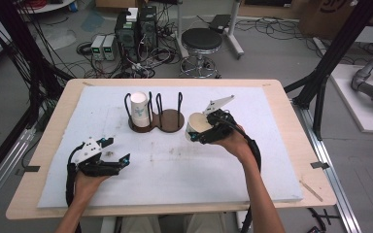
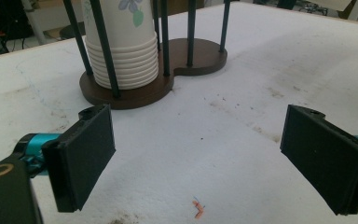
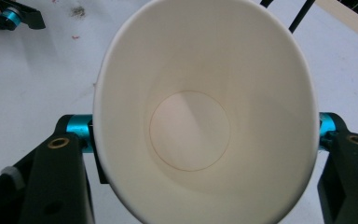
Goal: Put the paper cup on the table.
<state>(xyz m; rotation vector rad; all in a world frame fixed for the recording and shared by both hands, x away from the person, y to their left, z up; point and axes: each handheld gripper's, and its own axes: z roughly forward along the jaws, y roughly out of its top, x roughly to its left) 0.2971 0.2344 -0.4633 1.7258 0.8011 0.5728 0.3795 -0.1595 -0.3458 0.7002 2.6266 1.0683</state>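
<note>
My right gripper (image 1: pixel 200 134) is shut on a white paper cup (image 1: pixel 197 127), held tilted just right of the cup rack. In the right gripper view the paper cup (image 3: pixel 205 112) is squeezed oval between the jaws, and its empty inside faces the camera. A dark wooden rack (image 1: pixel 156 120) with black wire posts stands at the middle back of the pad; a stack of flower-printed paper cups (image 1: pixel 140 109) sits in its left bay, and the stack (image 2: pixel 121 42) rises beyond my left jaws. My left gripper (image 1: pixel 116 151) rests low at the front left, open with nothing between its jaws.
A white foam pad (image 1: pixel 175 160) covers the wooden table (image 1: pixel 43 145). The rack's right bay (image 2: pixel 200 56) holds no cups. A small orange scrap (image 2: pixel 197 209) lies on the pad near my left gripper. A stool (image 1: pixel 201 41) and computers (image 1: pixel 136 29) stand on the floor behind.
</note>
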